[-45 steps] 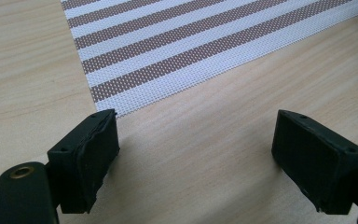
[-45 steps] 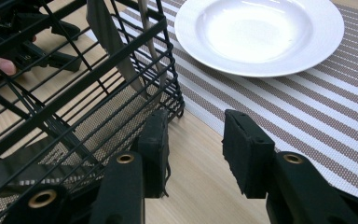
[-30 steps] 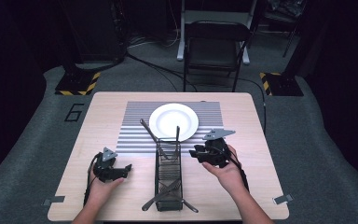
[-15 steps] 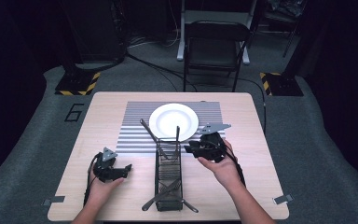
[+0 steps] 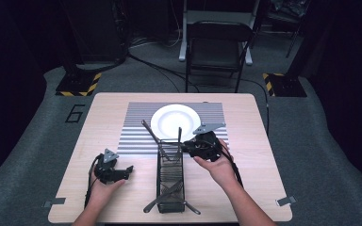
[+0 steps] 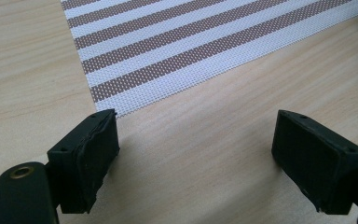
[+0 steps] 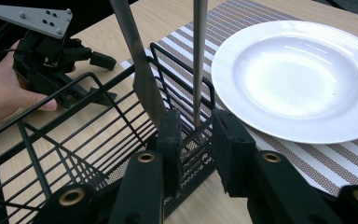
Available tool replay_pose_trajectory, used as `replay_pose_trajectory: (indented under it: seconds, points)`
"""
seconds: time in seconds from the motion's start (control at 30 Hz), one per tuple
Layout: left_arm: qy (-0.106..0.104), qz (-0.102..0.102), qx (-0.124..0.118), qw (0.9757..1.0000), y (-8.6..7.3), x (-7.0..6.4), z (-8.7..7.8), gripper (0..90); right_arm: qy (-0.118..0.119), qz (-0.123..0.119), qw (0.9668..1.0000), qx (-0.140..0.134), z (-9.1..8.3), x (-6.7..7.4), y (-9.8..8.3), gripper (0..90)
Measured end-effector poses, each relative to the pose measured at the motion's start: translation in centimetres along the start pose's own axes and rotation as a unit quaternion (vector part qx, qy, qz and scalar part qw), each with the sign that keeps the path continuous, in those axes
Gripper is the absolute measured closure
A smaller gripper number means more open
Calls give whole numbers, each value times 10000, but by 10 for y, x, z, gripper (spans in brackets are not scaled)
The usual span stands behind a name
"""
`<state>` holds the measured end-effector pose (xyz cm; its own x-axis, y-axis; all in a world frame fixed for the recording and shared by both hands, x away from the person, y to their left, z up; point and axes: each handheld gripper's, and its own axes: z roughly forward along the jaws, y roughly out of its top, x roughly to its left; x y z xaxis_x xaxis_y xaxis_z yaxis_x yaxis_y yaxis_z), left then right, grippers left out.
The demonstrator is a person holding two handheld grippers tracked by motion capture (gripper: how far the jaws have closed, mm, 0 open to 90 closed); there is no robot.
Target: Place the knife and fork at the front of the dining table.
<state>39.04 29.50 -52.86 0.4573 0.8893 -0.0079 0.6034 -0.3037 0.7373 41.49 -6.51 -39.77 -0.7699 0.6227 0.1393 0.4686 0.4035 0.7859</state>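
- You are reaching your right gripper [image 7: 193, 140] in at the far end of the black wire basket [image 5: 170, 173], where two pieces of cutlery are standing upright.
- Its jaws have just been closing and are now bracketing the slim upright handle [image 7: 199, 60]; the pads are looking a touch short of pressing on it, though the angle is making that hard to judge.
- The flat-bladed utensil [image 7: 137, 65] is leaning just beside the handle, against the left jaw's side.
- Your left gripper [image 6: 200, 154] is resting low over bare wood near the corner of the striped mat [image 6: 205, 42], jaws spread wide with nothing between them.
- The white plate [image 7: 303, 74] is sitting on the mat just beyond the basket.
- Next you are likely needing to finish the pinch on the slim handle alone, then lift it straight up so it is clearing the wire rim without dragging the neighbouring blade.
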Motion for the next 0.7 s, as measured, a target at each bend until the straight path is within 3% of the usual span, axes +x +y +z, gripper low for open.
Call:
replay_pose_trajectory:
  seconds: [0.7]
  points:
    - [-20, 19, -12, 10000, 0, 0, 0, 146, -121, 53, 9999, -26, 15, 1, 8, 767]
